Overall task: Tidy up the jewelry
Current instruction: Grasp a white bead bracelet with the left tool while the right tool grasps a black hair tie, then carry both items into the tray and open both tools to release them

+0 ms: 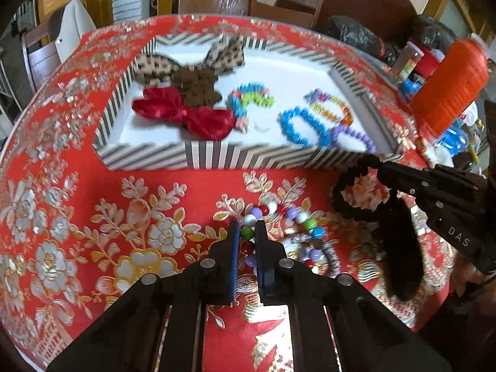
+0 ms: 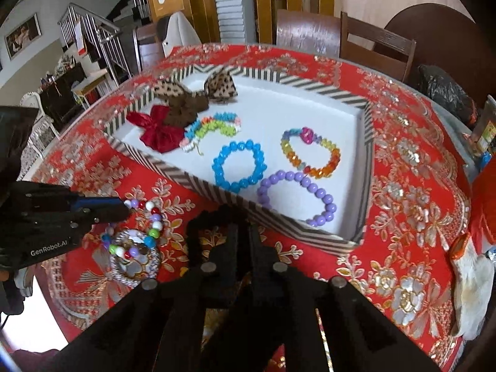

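Jewelry tray: the striped box (image 2: 310, 232) sits mid-table and is kept as the target; bows are grouped at its far left, bracelets at its right, and that sorting is best followed.
Table: a red floral cloth (image 1: 93, 217) covers it; the loose pieces lie on it just in front of the box's near wall.
Black hair tie: the black scrunchie (image 1: 347, 198) with its dangling tail is pinched by the right gripper (image 1: 376, 167), whose fingers are clamped together on it just outside the box's near corner; it should be lifted clear of the wall and released beside the bows, judged the matching group.
Mixed bead bracelet: the multicolour bracelet (image 1: 279, 226) rests on the cloth, partly over a silver-white braided ring (image 2: 136, 260).
Left fingers: the left gripper (image 1: 247, 232) is set down over the bead strand, its fingers narrowly apart with a green bead between them; closing should take one strand only, so the ring beneath is not dragged.
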A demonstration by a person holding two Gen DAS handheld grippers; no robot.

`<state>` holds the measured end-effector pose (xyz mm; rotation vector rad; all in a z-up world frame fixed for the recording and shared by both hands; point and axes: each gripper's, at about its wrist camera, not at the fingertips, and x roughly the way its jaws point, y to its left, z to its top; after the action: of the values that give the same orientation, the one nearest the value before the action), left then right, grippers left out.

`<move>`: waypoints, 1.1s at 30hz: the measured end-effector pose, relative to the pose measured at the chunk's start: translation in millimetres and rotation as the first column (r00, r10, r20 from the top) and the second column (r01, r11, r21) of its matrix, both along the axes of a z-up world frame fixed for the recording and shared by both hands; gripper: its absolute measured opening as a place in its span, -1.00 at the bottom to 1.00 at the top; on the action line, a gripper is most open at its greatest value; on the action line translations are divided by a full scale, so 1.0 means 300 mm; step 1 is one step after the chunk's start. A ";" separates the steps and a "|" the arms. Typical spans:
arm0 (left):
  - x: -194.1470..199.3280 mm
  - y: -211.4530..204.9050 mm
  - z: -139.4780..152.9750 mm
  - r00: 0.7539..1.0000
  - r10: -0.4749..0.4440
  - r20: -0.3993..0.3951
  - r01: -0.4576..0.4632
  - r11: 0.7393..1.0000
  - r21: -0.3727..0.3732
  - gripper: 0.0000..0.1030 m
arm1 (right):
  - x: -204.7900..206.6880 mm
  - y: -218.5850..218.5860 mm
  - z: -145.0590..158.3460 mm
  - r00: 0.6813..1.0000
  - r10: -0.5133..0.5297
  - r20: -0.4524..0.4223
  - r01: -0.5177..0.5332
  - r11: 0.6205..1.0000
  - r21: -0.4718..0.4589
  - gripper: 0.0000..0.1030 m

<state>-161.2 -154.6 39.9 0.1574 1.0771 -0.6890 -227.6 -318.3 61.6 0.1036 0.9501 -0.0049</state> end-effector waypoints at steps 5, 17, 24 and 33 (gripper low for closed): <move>-0.010 0.004 0.111 0.999 -0.016 0.045 0.018 0.999 -0.046 -0.81 | -0.031 -0.026 0.079 0.998 -0.016 0.055 0.013 0.999 0.044 -0.88; 0.023 -0.040 0.305 0.982 -0.019 0.186 0.029 0.998 -0.051 -0.80 | -0.044 -0.075 0.181 0.992 -0.047 0.118 0.040 0.998 0.056 -0.88; 0.056 -0.099 0.349 0.970 -0.030 0.241 0.039 0.999 -0.033 -0.80 | -0.017 -0.117 0.195 0.989 -0.074 0.127 0.068 0.996 0.055 -0.88; 0.110 -0.183 0.349 0.962 -0.050 0.268 0.053 0.999 -0.004 -0.80 | 0.048 -0.166 0.184 0.989 -0.101 0.112 0.096 0.994 0.044 -0.88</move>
<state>-128.2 -209.4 144.7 0.2626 0.8119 -0.6983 -213.2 -368.0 116.9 0.1847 0.8306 -0.0711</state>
